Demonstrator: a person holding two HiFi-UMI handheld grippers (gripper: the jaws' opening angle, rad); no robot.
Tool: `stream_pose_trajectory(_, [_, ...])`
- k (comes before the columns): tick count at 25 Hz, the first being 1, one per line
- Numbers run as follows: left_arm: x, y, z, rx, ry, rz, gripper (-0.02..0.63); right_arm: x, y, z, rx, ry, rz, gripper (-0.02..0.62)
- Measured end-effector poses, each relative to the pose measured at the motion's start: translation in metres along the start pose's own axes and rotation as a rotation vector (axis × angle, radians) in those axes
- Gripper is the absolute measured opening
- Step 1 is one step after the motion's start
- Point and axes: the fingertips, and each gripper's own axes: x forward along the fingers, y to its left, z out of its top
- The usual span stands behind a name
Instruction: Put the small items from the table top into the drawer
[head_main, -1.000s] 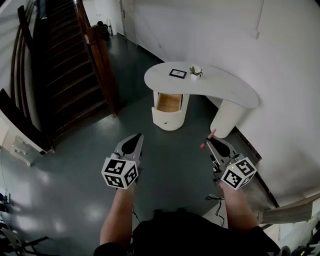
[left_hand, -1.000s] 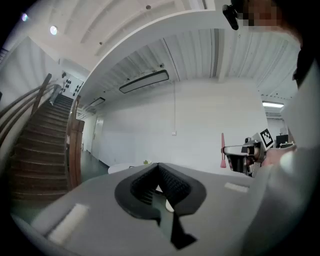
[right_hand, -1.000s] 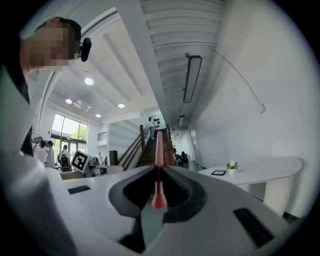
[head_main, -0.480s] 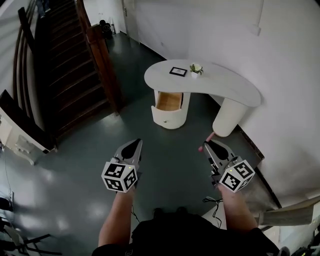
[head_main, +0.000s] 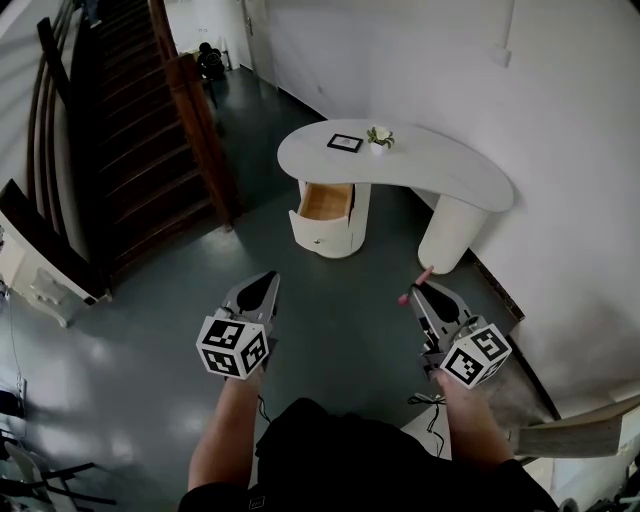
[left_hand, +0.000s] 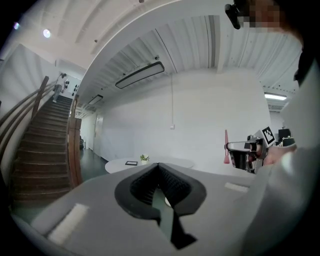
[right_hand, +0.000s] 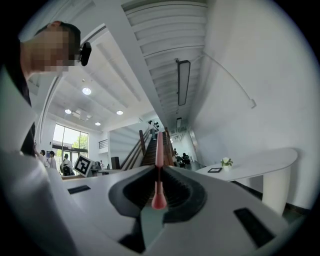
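Dark wooden stairs (head_main: 120, 130) rise at the far left. The left gripper (head_main: 268, 277) is held over the grey floor (head_main: 150, 330), its jaws closed together with nothing between them. Ahead, well apart from both grippers, stands the curved white worktop (head_main: 450, 175). Its drawer (head_main: 325, 203) is pulled open under the left end, showing a wooden inside. On top lie a small dark frame (head_main: 344, 142) and, just beside it to the right, a small potted plant (head_main: 379, 136). The right gripper (head_main: 416, 287) has its jaws clamped on a thin pink stick (right_hand: 159, 150) with a rounded end, which reaches out past the tips
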Motion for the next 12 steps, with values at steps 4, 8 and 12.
stream_pose_trajectory(4, [0.008, -0.01, -0.008, -0.016, 0.005, -0.006, 0.011, -0.003, -0.012, -0.005, 0.021, -0.001, -0.004, 0.054])
stream_pose_trajectory(8, [0.022, -0.002, -0.012, -0.024, 0.007, -0.011, 0.011, 0.011, -0.016, -0.01, 0.021, 0.023, 0.013, 0.054])
stream_pose_trajectory(12, [0.037, 0.016, -0.014, -0.03, 0.004, -0.019, 0.011, 0.032, -0.024, -0.017, 0.035, 0.04, 0.017, 0.054])
